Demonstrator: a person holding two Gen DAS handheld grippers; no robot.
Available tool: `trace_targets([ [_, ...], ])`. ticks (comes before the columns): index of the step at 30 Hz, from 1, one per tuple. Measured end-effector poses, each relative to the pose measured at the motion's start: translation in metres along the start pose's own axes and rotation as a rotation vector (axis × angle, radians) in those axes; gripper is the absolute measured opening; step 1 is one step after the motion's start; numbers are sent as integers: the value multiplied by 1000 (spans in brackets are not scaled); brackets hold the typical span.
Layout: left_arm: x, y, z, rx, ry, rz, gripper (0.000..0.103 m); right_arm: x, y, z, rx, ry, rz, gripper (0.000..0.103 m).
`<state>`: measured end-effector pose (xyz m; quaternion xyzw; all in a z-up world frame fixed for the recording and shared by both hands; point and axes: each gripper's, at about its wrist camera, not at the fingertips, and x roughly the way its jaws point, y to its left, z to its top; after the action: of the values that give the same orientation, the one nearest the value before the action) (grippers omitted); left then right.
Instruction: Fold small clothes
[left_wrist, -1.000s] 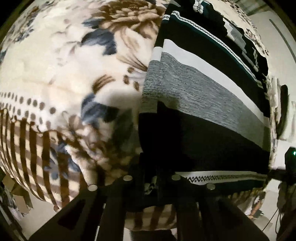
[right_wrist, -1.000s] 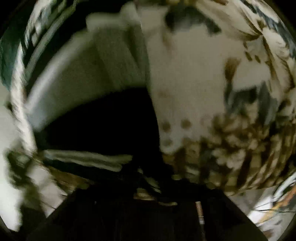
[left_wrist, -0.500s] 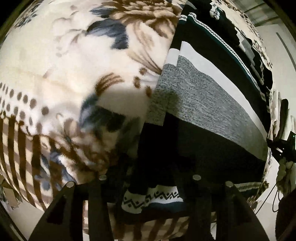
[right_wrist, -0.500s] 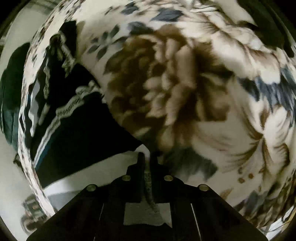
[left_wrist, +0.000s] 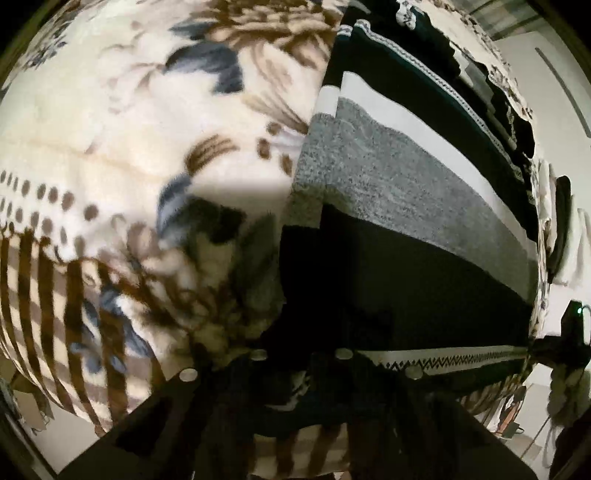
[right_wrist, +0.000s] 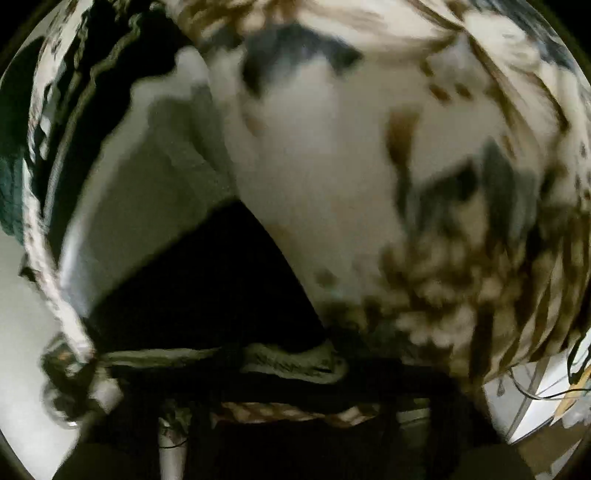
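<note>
A striped knit garment (left_wrist: 406, 206) with black, grey and white bands lies flat on a floral blanket (left_wrist: 129, 147). My left gripper (left_wrist: 301, 365) sits at the garment's near left corner with its jaws close together, and dark hem fabric appears pinched between them. In the right wrist view the same garment (right_wrist: 177, 258) fills the left half, heavily blurred. My right gripper (right_wrist: 295, 413) is at the garment's near hem; its fingers are dark and smeared, so I cannot tell how they stand.
The blanket's striped fringe edge (left_wrist: 55, 314) drops off at the near left. A pale floor (left_wrist: 62, 432) lies below it. Cables and white objects (right_wrist: 546, 391) show beyond the blanket's right edge. Dark clothes (left_wrist: 554, 229) lie at the far right.
My left gripper closed from a wide opening onto the garment's near corner. My right gripper swung back from the far flower area to the near hem; its view is motion-blurred.
</note>
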<state>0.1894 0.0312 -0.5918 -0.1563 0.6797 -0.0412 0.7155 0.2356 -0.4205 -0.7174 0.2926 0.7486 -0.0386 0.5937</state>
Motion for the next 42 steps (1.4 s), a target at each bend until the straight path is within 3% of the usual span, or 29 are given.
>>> trace_targets([
  [2, 0, 1, 2, -5, 8, -2, 4, 1, 10, -7, -7, -51, -48, 8],
  [5, -2, 5, 8, -23, 29, 20, 13, 8, 28, -8, -6, -18, -74, 10],
  [8, -21, 6, 15, -22, 16, 145, 41, -5, 39, -3, 24, 16, -48, 39],
  [9, -34, 4, 16, -18, -33, 183, 43, -19, 44, -1, 15, -5, -33, 57],
  [10, -46, 2, 17, -12, -73, 205, 45, -31, 48, 0, 2, -27, -24, 63],
  [12, -69, -7, 19, -5, -138, 257, 48, -62, 61, 4, -36, -68, -5, 63],
  [15, -96, -37, 24, 16, -203, 264, 51, -100, 72, 20, -89, -116, 8, 70],
  [17, -102, -81, 24, 63, -229, 240, 51, -127, 63, 39, -130, -132, 12, 70],
  [19, -93, -129, 20, 115, -204, 231, 51, -144, 55, 63, -165, -143, 14, 70],
  [26, 12, -339, -29, 300, 5, 109, 51, -164, 28, 146, -340, -136, -106, 70],
  [29, 58, -400, -50, 332, 98, 84, 51, -170, 12, 171, -389, -125, -123, 70],
  [32, 99, -430, -64, 333, 185, 84, 51, -171, 7, 193, -431, -113, -122, 70],
  [34, 127, -441, -69, 328, 211, 104, 50, -172, 7, 206, -453, -106, -110, 70],
  [35, 132, -443, -71, 328, 201, 125, 39, -172, 7, 214, -462, -98, -93, 70],
  [36, 136, -444, -71, 331, 172, 151, 20, -172, 9, 223, -469, -91, -64, 70],
  [38, 133, -440, -69, 326, 127, 169, 4, -173, 16, 242, -479, -87, -15, 70],
  [42, 111, -433, -65, 314, 72, 121, 2, -175, 42, 296, -459, -97, 137, 70],
])
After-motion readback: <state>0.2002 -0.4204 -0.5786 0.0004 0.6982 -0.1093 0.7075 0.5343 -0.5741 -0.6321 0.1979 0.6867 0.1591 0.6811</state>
